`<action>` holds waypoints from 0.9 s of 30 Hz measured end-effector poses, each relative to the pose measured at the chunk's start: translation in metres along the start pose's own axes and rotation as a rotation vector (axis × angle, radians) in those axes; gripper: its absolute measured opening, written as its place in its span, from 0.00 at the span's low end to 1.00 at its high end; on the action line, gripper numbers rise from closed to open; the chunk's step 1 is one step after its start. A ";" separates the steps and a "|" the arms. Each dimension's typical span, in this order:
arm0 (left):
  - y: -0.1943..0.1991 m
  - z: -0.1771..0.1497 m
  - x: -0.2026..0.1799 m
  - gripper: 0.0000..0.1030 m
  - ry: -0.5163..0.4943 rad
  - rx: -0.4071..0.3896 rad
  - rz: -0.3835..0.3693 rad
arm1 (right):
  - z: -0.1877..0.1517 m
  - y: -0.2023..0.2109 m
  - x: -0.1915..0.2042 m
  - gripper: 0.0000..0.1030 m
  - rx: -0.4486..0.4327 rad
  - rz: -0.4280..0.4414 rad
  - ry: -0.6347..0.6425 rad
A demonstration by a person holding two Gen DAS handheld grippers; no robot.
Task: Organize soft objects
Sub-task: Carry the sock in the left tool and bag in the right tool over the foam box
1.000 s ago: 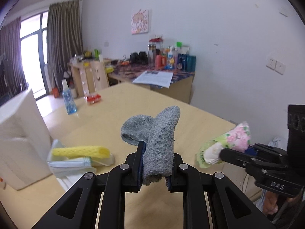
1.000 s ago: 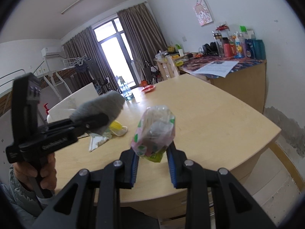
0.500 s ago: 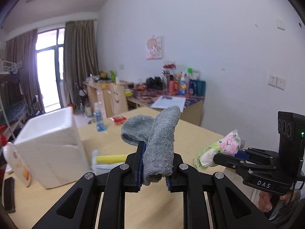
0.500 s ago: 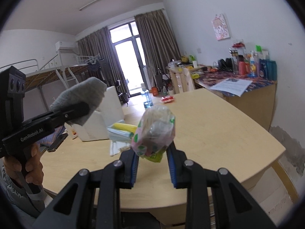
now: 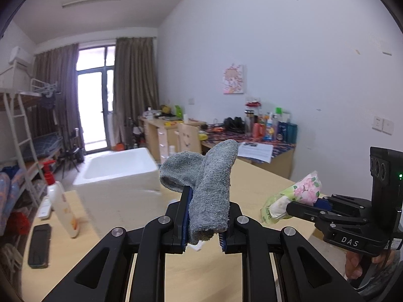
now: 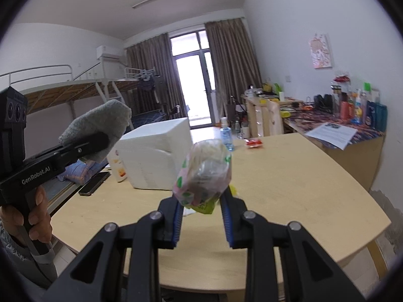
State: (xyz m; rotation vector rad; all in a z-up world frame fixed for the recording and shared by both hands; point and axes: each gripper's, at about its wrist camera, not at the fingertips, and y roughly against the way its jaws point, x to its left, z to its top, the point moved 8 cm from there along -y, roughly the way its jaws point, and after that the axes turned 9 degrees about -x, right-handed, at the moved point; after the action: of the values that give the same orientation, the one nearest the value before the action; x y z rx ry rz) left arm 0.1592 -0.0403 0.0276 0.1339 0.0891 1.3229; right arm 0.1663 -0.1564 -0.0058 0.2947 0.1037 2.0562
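White foam box (image 5: 118, 173) on the wooden table (image 6: 289, 176), open at the top, at about ten o'clock from the left tongs (image 5: 204, 222); inside of box hidden from both views, contents impossible to tell. Beside the box, a white pump bottle (image 5: 59, 201) with a red top, upright, and a dark phone (image 5: 39, 245) flat near the table edge. Left tongs narrowly closed on a grey towel (image 5: 209, 188), folded over, clamped at its lower end between the blue pads, the rest standing up past the tips toward twelve o'clock, clear of the table. Right tongs (image 6: 201, 216) clamped on a flowered tissue pack (image 6: 205, 173), its green bottom pinched between the pads, the bulk sticking up at twelve o'clock, off the table. In the left view, right tongs at three o'clock, pack pointing toward the towel, not touching.
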 end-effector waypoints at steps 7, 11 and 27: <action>0.011 0.000 0.037 0.19 0.034 -0.013 0.096 | 0.005 -0.023 0.030 0.31 0.014 0.071 0.040; 0.009 -0.004 0.056 0.19 0.048 -0.001 0.144 | 0.006 -0.038 0.050 0.31 0.029 0.112 0.070; 0.010 -0.008 0.116 0.19 0.093 0.000 0.238 | 0.015 -0.080 0.092 0.31 0.062 0.212 0.131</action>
State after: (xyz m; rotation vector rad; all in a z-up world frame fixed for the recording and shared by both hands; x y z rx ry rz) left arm 0.1766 0.0748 0.0227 0.0849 0.1561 1.5666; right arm 0.1964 -0.0386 0.0081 0.2158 0.2249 2.2851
